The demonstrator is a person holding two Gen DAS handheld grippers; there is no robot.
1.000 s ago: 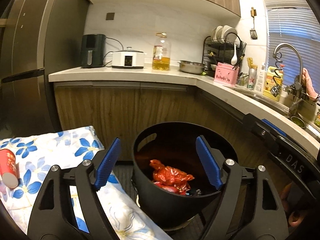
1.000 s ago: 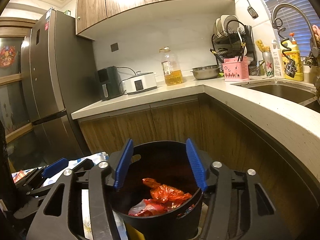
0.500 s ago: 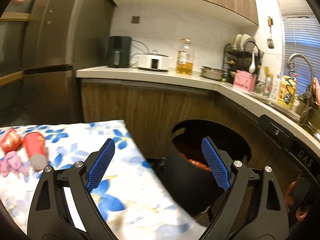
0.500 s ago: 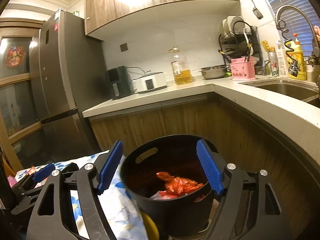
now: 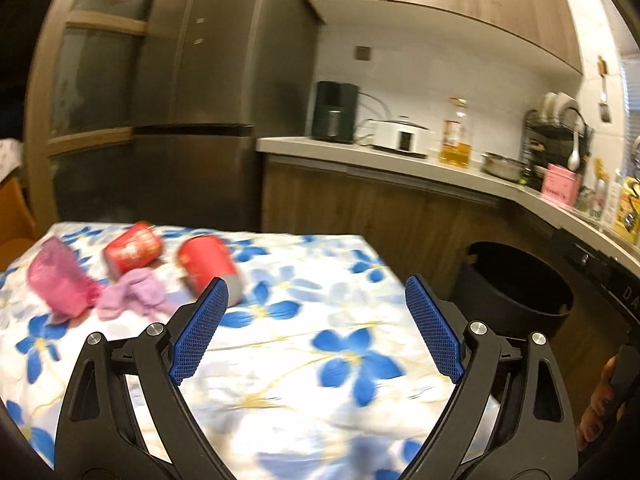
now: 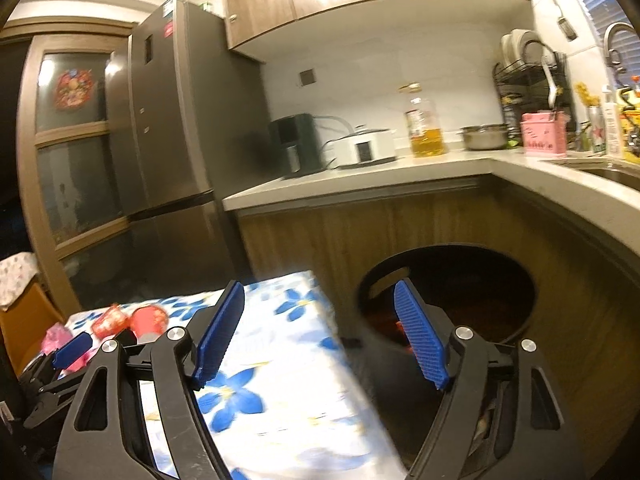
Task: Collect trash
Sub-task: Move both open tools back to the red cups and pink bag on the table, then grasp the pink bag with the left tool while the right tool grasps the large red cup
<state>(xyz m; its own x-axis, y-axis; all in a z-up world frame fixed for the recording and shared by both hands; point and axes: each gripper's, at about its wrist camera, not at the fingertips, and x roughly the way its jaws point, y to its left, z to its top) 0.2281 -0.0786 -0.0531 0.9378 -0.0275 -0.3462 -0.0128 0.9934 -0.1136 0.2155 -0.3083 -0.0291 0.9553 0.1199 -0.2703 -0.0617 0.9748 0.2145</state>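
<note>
Left wrist view: the left gripper (image 5: 316, 320) stands wide open with nothing between its blue pads, hovering over the flower-print surface (image 5: 340, 360). The remaining trash lies ahead and to the left of it. Nearest is a red paper cup (image 5: 208, 264), toppled on its side, its long axis running from far-left to near-right so that one end points almost at the left pad. Just left of the cup, and touching or nearly touching it, is a crumpled lilac scrap (image 5: 136, 294); beyond that scrap lies a second red cup (image 5: 132, 248), also on its side, and farthest left of the cup a pink bag (image 5: 60, 284). The black bin (image 5: 516, 284) stands on the floor off the right-hand edge of the surface, well apart from the cup.

Right wrist view: the right gripper (image 6: 320, 332) is open and empty too, hanging over the edge of the surface next to the bin (image 6: 448, 292), where a trace of red shows inside. From here the red cup (image 6: 150, 318) sits far to the left, with the left gripper (image 6: 72, 350) between. By my judgement the left gripper is plainly the nearer to the cup, and should swing left and close across the cup's narrow width rather than along its length.
</note>
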